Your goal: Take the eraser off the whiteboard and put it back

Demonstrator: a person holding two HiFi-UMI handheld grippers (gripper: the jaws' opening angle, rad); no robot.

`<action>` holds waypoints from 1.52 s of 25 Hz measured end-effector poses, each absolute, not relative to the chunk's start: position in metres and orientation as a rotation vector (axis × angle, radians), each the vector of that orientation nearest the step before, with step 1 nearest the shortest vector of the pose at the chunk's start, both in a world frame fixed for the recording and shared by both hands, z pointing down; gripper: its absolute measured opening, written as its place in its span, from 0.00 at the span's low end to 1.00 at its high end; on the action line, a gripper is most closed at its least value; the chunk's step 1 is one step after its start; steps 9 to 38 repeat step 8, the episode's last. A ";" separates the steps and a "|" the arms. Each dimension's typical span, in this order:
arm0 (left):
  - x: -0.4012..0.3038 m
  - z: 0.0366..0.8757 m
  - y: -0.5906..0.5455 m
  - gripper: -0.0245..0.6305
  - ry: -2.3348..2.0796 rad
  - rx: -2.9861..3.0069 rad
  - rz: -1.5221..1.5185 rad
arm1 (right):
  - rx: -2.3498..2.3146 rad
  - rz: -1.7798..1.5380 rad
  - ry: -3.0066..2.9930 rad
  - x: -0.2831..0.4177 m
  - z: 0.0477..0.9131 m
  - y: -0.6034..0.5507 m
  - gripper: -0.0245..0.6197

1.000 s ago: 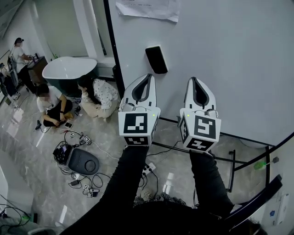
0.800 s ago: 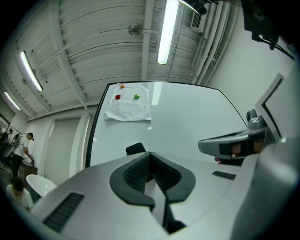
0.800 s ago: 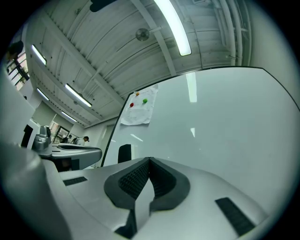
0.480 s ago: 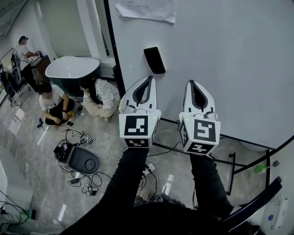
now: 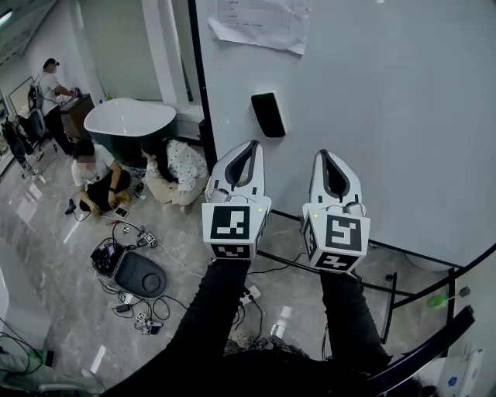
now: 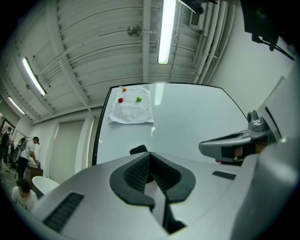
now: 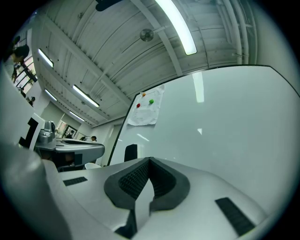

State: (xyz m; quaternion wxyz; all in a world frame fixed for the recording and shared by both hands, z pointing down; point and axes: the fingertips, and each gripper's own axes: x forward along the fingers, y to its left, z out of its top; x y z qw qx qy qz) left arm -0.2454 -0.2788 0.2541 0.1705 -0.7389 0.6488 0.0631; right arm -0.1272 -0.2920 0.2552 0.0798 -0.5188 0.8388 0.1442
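Observation:
The black eraser [image 5: 267,114] clings to the whiteboard [image 5: 387,85] near its left edge; it also shows in the left gripper view as a dark eraser [image 6: 138,149] just above the jaws, and in the right gripper view as a black eraser [image 7: 131,152] left of the jaws. My left gripper [image 5: 253,143] hangs below and slightly left of it, apart from it, shut and empty. My right gripper [image 5: 322,153] is level with the left one, further right, also shut with nothing held. Both point up toward the board.
A sheet of paper [image 5: 262,23] is pinned at the board's top left with magnets. The board's black stand [image 5: 391,283] runs along the floor. On the left, people [image 5: 97,174] sit among cables and gear [image 5: 132,271] beside a dark tub [image 5: 128,120].
The head view has shifted, so the eraser and board sit a little lower and to the right in the picture. Both grippers stay side by side, still shut.

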 end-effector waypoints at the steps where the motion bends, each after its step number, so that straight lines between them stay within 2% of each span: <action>1: -0.246 0.255 -0.279 0.05 1.844 -2.100 0.178 | -1.553 0.438 2.511 -0.128 0.255 -0.292 0.05; 38: -0.248 0.254 -0.280 0.05 1.838 -2.104 0.173 | -1.552 0.448 2.525 -0.131 0.255 -0.294 0.05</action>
